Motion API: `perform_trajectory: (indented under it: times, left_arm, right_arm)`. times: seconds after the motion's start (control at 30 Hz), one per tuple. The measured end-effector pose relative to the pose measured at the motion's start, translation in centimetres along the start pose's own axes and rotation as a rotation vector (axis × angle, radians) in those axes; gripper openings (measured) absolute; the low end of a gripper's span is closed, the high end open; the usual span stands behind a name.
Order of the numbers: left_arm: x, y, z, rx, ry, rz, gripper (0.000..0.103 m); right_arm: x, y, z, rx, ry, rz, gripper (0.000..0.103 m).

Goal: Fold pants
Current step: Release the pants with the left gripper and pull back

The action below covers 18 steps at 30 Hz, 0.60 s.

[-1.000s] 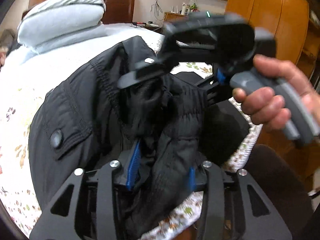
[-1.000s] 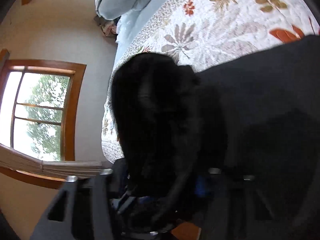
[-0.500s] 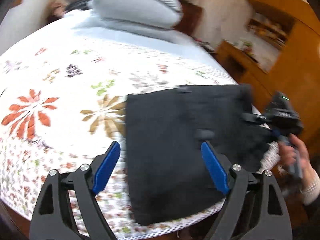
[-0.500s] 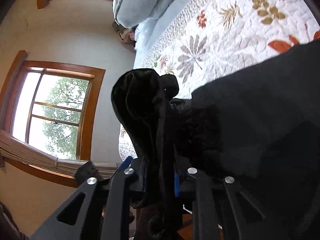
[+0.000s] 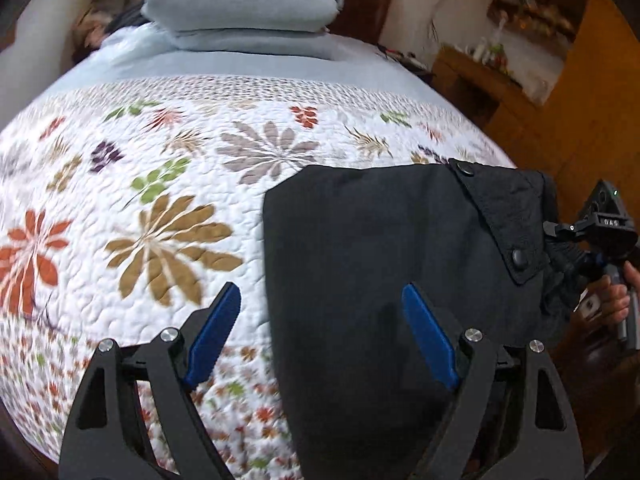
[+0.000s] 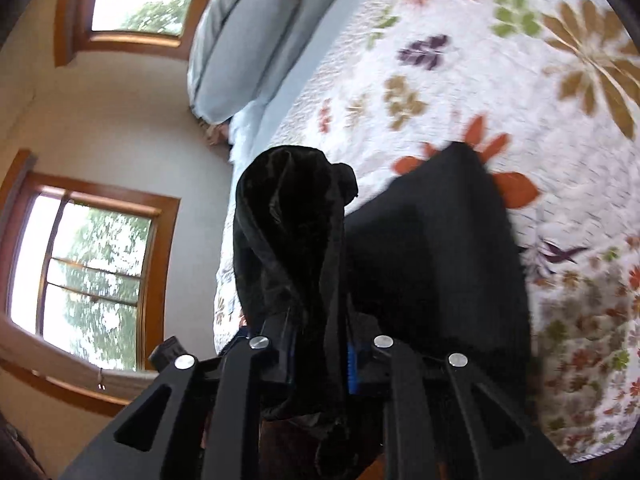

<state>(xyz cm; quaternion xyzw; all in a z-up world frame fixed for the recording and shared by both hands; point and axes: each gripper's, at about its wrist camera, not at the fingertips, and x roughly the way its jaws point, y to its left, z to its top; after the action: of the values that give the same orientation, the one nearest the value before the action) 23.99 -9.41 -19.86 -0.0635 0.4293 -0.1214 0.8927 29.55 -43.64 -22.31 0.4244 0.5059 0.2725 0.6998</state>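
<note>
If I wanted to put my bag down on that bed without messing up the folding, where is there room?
The flowered quilt lies bare left of the black pants, up to the grey pillows. The near right corner is crowded: the pants cover it, the right claw pinches a bunch of them at the bed's edge, and the open left claw hovers over them.

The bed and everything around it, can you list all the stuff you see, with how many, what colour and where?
pants: one, black, flat on the quilt's near right part, one bunched end in the right gripper
quilt: one, white with coloured flowers, covering the bed
pillows: two, pale blue-grey, stacked at the bed's far end
windows: two, brown wooden frames, wall beside the bed
left gripper: one, black with blue pads, open above the pants' edge
right gripper: one, black, shut on pants
</note>
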Motion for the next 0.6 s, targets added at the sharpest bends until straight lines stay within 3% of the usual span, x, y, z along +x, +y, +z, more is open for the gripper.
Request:
perform_trajectory:
  times: [0.13,0.27,0.37,0.4,0.5,0.6]
  left_arm:
    - [2.0,-1.3,-0.1,0.057,0.034,0.068,0.085]
    - [3.5,-1.1,-0.6,0.05,0.061,0.085,0.089]
    - [3.4,-0.5,-0.6,0.019,0.068,0.072,0.089]
    - [2.9,-0.4,-0.4,0.009,0.061,0.073,0.087]
    - [0.4,0.0,0.7,-0.037,-0.045,0.043,0.086]
    - [-0.4,-0.7,2.7,-0.056,-0.098,-0.062,0.086]
  right_arm:
    - [0.7,-2.1,0.7,0.04,0.0,-0.002,0.02]
    - [-1.1,-3.2,-0.3,0.005,0.005,-0.066,0.043]
    - [-4.0,-0.2,-0.9,-0.139,-0.112,-0.214,0.052]
    - [-4.8,0.8,-1.2,-0.189,-0.141,-0.224,0.053]
    - [-5.3,4.7,-2.2,-0.338,-0.143,-0.188,0.062]
    - [-3.1,7.7,-2.6,-0.43,-0.102,-0.126,0.062]
